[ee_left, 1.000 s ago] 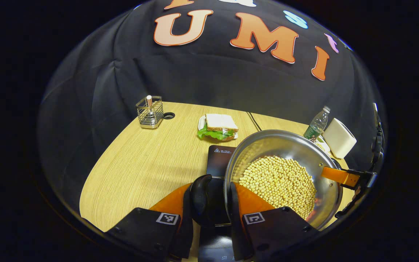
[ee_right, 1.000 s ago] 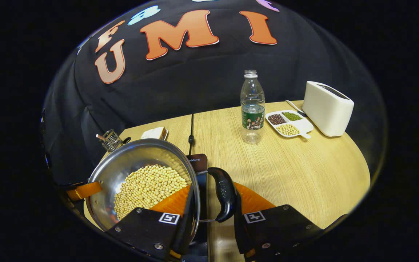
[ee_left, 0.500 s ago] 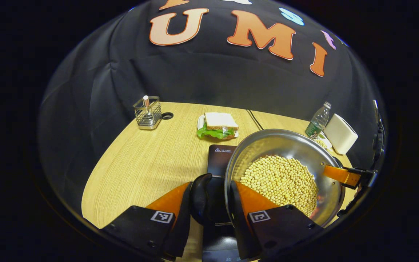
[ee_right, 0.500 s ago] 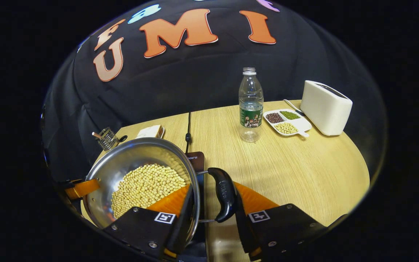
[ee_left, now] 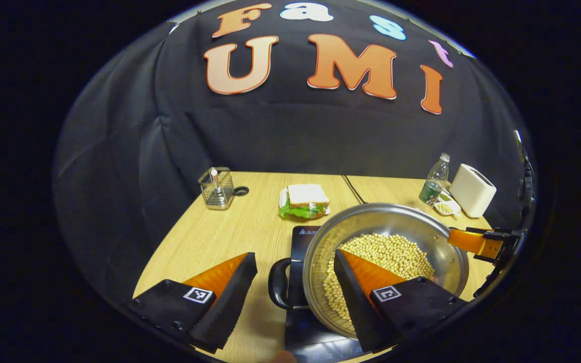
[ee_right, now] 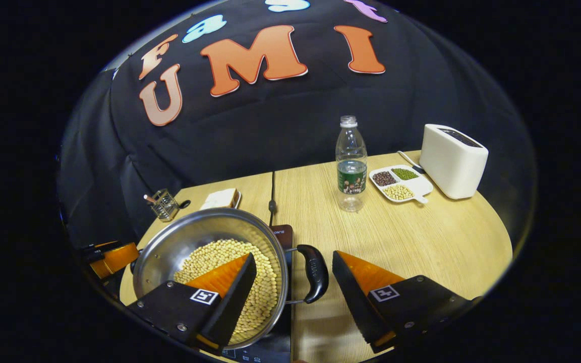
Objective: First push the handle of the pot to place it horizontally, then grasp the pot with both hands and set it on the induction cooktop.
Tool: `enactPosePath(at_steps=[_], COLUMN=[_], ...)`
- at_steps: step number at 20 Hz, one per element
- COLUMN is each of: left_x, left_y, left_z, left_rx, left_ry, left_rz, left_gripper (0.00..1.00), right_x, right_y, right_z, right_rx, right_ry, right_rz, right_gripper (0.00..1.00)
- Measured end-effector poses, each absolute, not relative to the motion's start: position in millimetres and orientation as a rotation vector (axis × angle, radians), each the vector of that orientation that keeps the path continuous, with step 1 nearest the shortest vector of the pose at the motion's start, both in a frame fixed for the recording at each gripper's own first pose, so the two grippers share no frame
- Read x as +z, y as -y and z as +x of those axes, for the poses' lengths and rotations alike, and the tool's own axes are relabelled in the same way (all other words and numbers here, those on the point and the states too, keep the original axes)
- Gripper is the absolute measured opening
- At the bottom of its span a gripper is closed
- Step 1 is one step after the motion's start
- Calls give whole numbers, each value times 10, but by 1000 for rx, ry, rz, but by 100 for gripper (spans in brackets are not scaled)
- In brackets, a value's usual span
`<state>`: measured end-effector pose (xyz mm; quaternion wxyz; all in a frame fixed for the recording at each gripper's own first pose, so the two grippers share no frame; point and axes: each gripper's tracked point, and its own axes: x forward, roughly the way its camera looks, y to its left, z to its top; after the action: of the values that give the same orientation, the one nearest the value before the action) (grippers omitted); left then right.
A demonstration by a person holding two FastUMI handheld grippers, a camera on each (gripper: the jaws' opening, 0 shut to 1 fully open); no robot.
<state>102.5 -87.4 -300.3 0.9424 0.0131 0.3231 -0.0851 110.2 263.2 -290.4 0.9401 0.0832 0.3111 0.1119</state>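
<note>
Pot [ee_left: 442, 242] w/ soybeans [ee_left: 386, 254] on cooktop [ee_left: 303, 237], seemingly; both grippers [ee_left: 295, 282] [ee_right: 293, 280] open.

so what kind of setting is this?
Likely a staged kitchen tabletop in a booth: a pot of beans on an induction cooktop, a toaster, and a sandwich on a wooden table.

Pot [ee_left: 396, 227]: shiny steel, wide and shallow, upright, no lid; bottom covered with pale yellow soybeans [ee_left: 386, 254]. Sits on induction cooktop [ee_left: 303, 237], overhanging its edges. Two black loop side handles, both lying level: one [ee_left: 279, 283] on pot's left side, other [ee_right: 314, 272] on its right, each sticking out sideways from rim. Induction cooktop: flat black glass slab on wooden table, mostly hidden under pot; far corner and near control strip [ee_right: 250, 355] visible.
</note>
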Motion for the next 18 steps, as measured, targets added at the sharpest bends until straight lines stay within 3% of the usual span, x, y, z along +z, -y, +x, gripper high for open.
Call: enactPosePath(at_steps=[10, 18], left_x=[-964, 260], left_y=[908, 356], left_z=[810, 201], left_rx=[-126, -11], left_ry=[-238, 31], left_rz=[-45, -10], left_gripper=[98, 99], right_x=[-1322, -496], right_y=[-1884, -950], right_z=[874, 527], right_rx=[259, 175], right_ry=[-300, -112], right_rz=[99, 15], right_gripper=[95, 95])
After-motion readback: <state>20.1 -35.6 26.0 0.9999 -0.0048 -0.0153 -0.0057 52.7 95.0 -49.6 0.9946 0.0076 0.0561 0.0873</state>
